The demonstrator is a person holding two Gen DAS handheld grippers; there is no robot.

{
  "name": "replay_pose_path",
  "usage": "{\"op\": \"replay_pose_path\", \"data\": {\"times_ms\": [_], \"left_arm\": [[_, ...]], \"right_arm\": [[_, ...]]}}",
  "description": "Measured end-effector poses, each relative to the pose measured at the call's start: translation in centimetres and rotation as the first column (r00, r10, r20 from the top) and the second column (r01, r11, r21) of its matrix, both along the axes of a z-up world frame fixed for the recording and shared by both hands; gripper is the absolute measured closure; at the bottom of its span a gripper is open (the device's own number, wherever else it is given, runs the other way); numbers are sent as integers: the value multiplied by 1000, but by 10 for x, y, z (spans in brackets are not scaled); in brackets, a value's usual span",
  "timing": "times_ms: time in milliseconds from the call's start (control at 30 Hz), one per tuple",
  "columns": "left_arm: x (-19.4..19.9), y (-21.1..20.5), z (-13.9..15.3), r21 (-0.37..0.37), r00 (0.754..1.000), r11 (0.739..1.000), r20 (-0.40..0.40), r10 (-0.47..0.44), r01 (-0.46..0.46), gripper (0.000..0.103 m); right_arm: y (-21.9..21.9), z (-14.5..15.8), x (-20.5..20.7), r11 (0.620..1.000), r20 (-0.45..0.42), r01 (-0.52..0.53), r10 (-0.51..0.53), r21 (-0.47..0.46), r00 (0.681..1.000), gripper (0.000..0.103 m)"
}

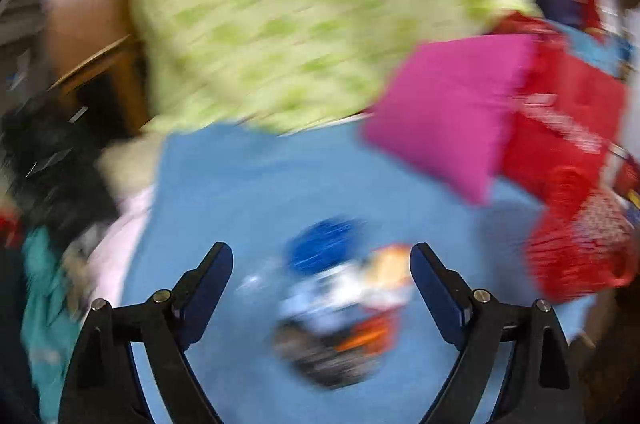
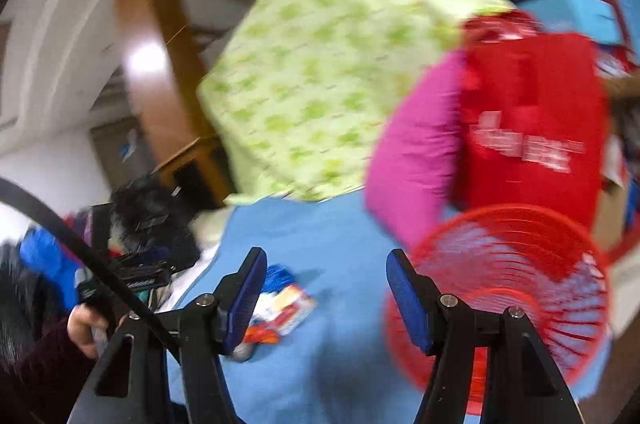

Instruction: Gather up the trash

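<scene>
Currently, both views are blurred. The left gripper [image 1: 322, 262] is spread wide above a blue cloth [image 1: 248, 184], with nothing pinched; a pile of wrappers [image 1: 340, 312] is seen on the cloth between and beyond its fingers. The right gripper [image 2: 326, 270] is held partly spread and empty; the wrappers [image 2: 280, 308] are located just beside its left finger, and a red mesh basket [image 2: 512, 288] lies tipped on its side at the right.

Both my wrist cameras tilt down, close over the blue blanket [image 1: 248, 184]. They share the green pillow [image 1: 304, 20], pink cushion [image 1: 448, 108] and wrapper pile [image 1: 340, 304]; my right view adds the red basket [image 2: 516, 288].
</scene>
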State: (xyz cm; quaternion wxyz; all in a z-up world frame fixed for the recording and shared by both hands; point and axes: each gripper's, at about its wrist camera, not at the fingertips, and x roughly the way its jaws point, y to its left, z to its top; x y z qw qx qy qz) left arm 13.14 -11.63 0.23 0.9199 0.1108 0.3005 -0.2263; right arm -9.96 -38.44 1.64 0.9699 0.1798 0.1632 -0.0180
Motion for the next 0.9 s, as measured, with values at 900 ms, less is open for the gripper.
{"op": "replay_pose_path", "data": {"times_ms": [900], "left_arm": [[135,111,-196,9,919,934,-178,352,-356,0]], "right_arm": [[-18,-209,237,949,-489,162,-281,-272,826,0]]}}
